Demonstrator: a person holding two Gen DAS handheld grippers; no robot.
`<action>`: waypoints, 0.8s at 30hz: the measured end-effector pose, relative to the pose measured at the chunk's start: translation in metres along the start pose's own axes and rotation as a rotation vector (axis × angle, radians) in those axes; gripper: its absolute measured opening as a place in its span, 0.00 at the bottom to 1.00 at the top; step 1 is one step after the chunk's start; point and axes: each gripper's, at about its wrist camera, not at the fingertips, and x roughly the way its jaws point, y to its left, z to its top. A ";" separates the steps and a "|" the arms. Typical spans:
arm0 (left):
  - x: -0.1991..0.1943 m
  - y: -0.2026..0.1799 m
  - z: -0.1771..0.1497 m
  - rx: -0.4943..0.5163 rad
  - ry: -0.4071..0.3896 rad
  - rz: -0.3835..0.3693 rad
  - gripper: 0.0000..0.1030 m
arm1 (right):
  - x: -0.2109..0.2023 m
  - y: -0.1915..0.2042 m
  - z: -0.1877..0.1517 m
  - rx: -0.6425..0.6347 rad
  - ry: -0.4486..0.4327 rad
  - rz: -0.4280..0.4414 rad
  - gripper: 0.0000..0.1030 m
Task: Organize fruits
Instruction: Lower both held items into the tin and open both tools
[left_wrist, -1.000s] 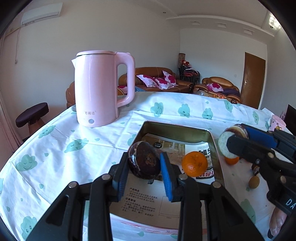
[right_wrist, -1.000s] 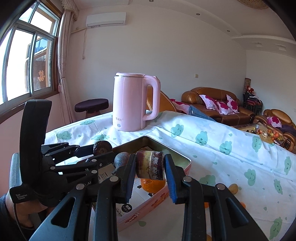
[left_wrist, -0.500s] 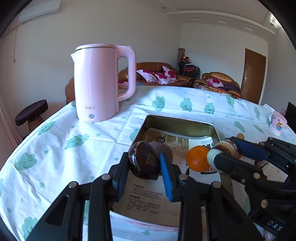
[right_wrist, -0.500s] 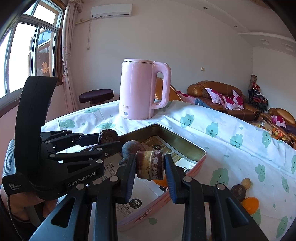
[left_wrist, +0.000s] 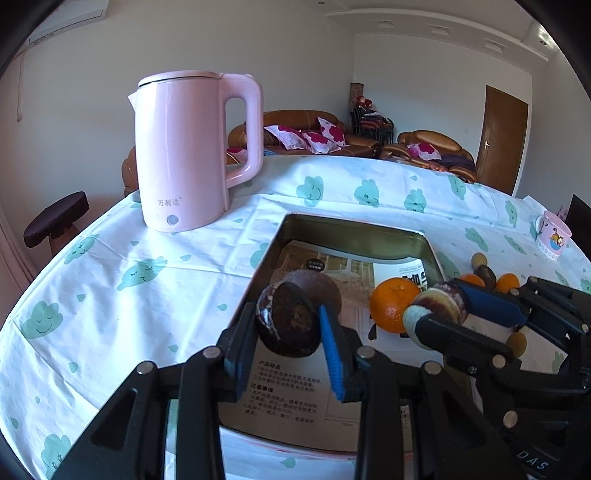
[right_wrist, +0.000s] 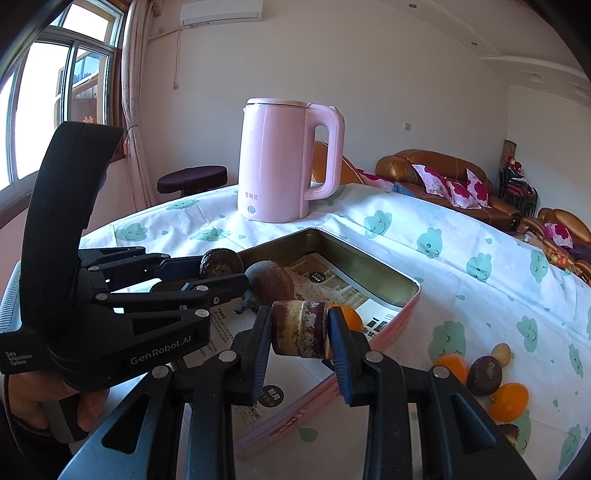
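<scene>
The tin (left_wrist: 354, 229) sits mid-tabletop (left_wrist: 147, 258); the kettle (left_wrist: 184, 155) stands at its ten o'clock. Inside the tin, an orange (left_wrist: 389, 308) lies at three o'clock of a round fruit (left_wrist: 314, 282). Loose fruits (right_wrist: 484, 374) lie on the tabletop at the tin's three o'clock.

Pink kettle (left_wrist: 184, 155) — white tablecloth (left_wrist: 147, 258), teal clouds.

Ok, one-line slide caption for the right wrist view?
Right gripper holds a cut fruit piece over the paper-lined tin tray, beside the left gripper.
</scene>
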 end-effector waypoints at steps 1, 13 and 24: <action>0.000 0.000 0.000 0.000 0.004 -0.001 0.34 | 0.000 0.000 0.000 0.000 0.000 0.000 0.32; 0.009 -0.001 0.000 0.001 0.046 -0.016 0.34 | 0.009 -0.001 -0.001 0.007 0.055 -0.006 0.32; 0.010 -0.002 0.000 0.005 0.052 -0.004 0.37 | 0.014 -0.001 -0.002 0.008 0.083 -0.022 0.32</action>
